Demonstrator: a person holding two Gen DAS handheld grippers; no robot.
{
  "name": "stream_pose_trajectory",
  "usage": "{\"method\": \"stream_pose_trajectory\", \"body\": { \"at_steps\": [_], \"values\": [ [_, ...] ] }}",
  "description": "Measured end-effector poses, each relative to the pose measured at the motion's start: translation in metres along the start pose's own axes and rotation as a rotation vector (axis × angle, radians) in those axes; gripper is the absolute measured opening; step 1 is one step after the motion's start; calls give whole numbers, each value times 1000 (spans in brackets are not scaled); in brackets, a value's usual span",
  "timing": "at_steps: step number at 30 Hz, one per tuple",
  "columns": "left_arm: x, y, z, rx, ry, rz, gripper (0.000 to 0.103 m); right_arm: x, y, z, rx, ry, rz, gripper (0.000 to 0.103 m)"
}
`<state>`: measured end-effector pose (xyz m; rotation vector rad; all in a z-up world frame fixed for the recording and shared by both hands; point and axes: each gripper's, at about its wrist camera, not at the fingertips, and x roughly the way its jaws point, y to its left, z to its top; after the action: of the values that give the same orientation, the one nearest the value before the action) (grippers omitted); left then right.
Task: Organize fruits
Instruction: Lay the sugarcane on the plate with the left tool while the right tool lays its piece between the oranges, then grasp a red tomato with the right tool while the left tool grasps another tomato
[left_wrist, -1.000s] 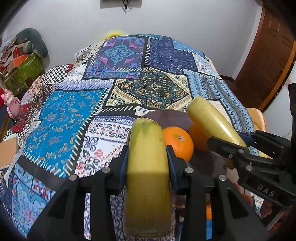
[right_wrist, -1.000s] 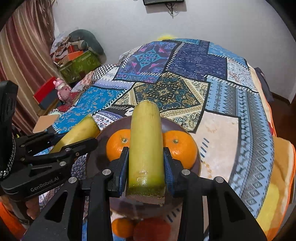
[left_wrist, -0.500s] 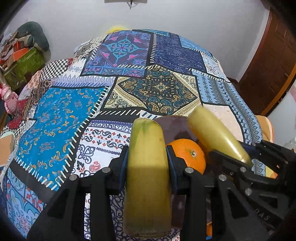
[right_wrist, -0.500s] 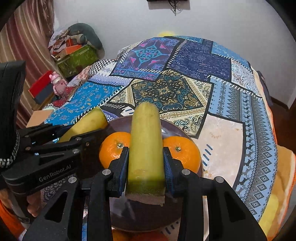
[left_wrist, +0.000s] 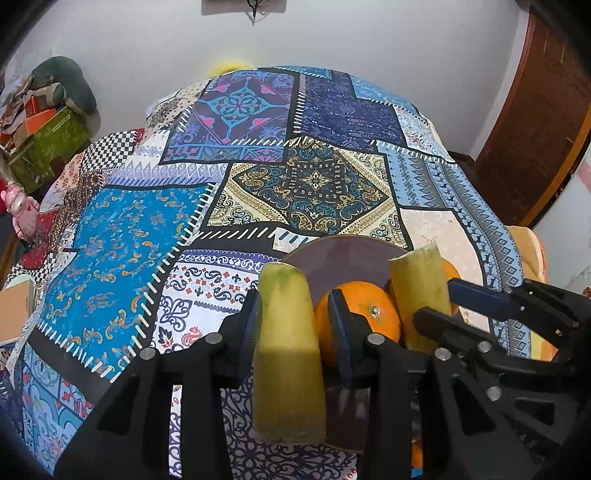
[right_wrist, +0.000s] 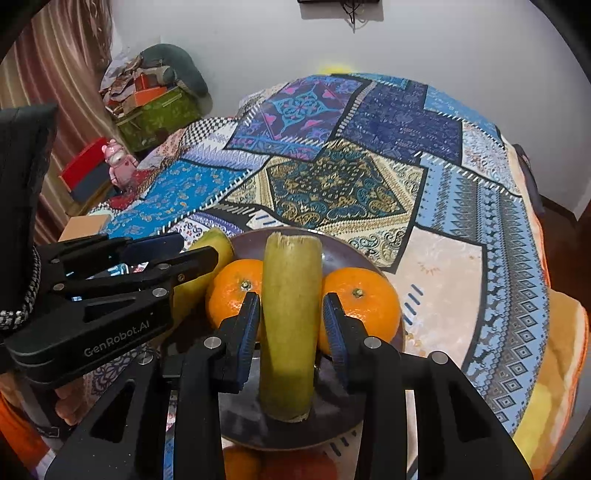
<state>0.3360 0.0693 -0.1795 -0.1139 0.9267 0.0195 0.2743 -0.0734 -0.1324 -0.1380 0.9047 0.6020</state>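
Both banana halves now hang lower over the brown plate (right_wrist: 369, 258) than a second ago. Left gripper (left_wrist: 295, 325) clamps one banana piece (left_wrist: 288, 350) at the plate's left edge; right gripper (right_wrist: 291, 321) clamps the other piece (right_wrist: 290, 325) between two oranges (right_wrist: 231, 291). Placement looks imminent.

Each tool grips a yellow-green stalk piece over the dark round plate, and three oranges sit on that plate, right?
Not three: the right wrist view shows two oranges, one left and one right of the right tool's yellow-green stalk piece, on the dark round plate. The left tool grips its own piece.
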Motion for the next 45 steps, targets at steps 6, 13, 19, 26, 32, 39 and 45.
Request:
{"method": "stream_pose_trajectory", "body": {
  "at_steps": [6, 13, 19, 26, 32, 39, 45],
  "values": [
    [-21, -2, -4, 8, -15, -14, 37, -27, -5, -2, 14, -43, 5, 35],
    [-64, -10, -16, 45, -55, -31, 41, -67, -10, -18, 40, -95, -3, 40],
    [-103, -21, -35, 84, -91, -51, 52, -96, -11, -41, 66, -124, -13, 44],
    [-128, -40, -68, 120, -86, -87, 58, -109, -12, -75, 84, -109, -39, 49],
    [-128, -57, -95, 147, -57, -93, 61, -105, -16, -104, 134, -73, -31, 50],
    [-115, -59, -116, 128, -8, -101, 62, -87, -24, -127, 191, -10, -15, 50],
    [-100, -62, -118, 137, 32, -95, 62, -69, -22, -131, 187, 25, -5, 50]
  ]
}}
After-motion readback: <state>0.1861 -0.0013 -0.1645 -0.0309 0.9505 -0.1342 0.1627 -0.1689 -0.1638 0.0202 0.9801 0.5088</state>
